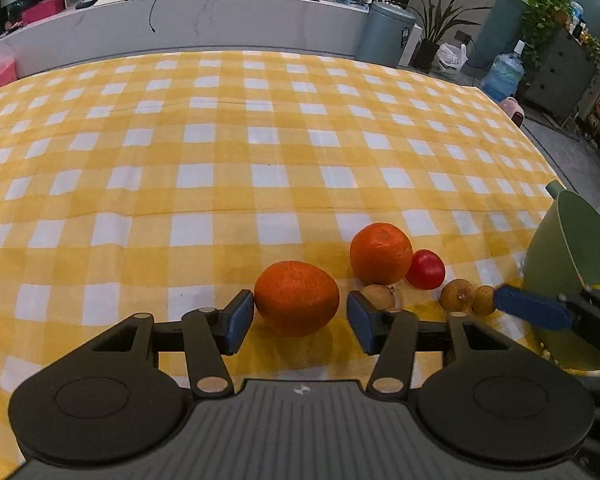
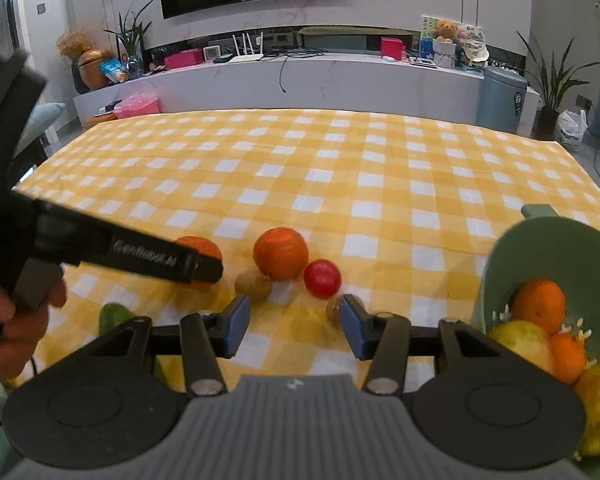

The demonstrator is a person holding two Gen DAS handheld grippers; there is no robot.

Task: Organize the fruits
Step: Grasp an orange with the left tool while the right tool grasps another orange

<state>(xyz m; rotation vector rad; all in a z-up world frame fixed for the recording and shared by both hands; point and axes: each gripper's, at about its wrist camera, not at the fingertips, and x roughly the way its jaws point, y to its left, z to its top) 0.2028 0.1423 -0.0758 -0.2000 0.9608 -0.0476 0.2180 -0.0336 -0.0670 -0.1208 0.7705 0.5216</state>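
Yellow checked cloth [image 1: 260,152] covers surface; TV wall and ledge behind. Left gripper [image 1: 300,314] spread wide, jaws flanking near orange [image 1: 296,298], not yet touching. Further right: second orange [image 1: 381,253], red fruit [image 1: 426,269], small brown fruits [image 1: 457,295]. Right gripper [image 2: 294,322] also spread, empty, hovering low by brown fruit. Far right: green bowl [image 2: 560,248], tilted, already holds several citrus. Step judged: grasping near orange. Next: squeeze gently, lift, carry to bowl.
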